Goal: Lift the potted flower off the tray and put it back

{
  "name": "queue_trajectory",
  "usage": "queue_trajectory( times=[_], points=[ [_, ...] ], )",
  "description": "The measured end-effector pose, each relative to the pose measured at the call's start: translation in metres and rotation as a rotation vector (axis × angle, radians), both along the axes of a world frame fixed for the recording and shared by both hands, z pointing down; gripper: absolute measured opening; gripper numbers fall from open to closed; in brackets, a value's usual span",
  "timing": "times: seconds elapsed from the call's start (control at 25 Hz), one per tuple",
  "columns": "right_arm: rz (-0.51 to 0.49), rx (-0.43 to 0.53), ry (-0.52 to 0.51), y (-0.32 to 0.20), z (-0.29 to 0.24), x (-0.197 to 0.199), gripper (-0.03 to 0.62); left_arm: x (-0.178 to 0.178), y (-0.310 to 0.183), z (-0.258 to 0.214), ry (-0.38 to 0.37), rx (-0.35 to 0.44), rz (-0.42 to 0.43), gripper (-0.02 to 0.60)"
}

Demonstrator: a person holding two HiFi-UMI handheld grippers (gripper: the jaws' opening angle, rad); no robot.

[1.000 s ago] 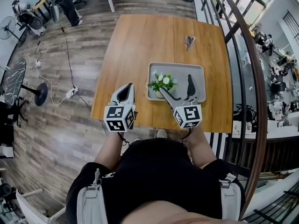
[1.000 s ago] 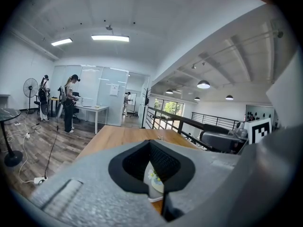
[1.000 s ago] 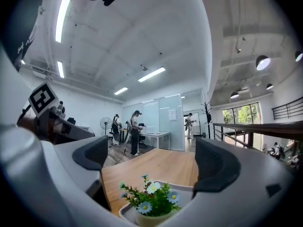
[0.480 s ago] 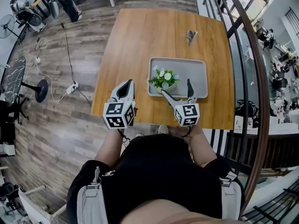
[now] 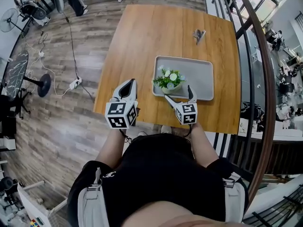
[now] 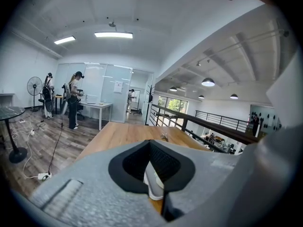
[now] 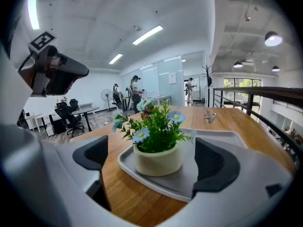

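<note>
The potted flower (image 5: 169, 81), a cream pot with green leaves and white and blue blooms, stands upright in the near-left corner of the grey tray (image 5: 195, 74). My right gripper (image 5: 178, 95) is open and low over the table's near edge. Its jaws point at the pot from either side without touching it. In the right gripper view the pot (image 7: 157, 158) sits on the tray (image 7: 208, 141), just ahead of the gripper (image 7: 152, 161) and its two dark pads (image 7: 93, 153). My left gripper (image 5: 127, 85) is shut and empty, left of the tray. The left gripper view shows that gripper (image 6: 150, 167) over bare wood.
The wooden table (image 5: 142, 46) has a small metal clip (image 5: 199, 34) lying beyond the tray. A railing (image 5: 255, 56) runs along the table's right side. Cables, a fan and desks with people stand on the floor to the left.
My right gripper has drawn back a little toward the table's near edge, away from the pot. The pot stays on the tray. The left gripper has barely moved.
</note>
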State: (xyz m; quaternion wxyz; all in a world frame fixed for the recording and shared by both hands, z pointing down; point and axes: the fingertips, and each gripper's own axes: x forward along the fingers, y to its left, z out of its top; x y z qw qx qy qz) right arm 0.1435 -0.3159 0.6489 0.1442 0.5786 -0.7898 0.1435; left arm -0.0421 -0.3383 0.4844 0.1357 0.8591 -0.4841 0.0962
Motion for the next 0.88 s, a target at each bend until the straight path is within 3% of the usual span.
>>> queue_trajectory(
  times=[0.88],
  points=[
    [-0.052, -0.140, 0.071, -0.052, 0.066, -0.010, 0.558, -0.067, 0.008, -0.008, -0.035, 0.028, -0.197, 0.012]
  ],
)
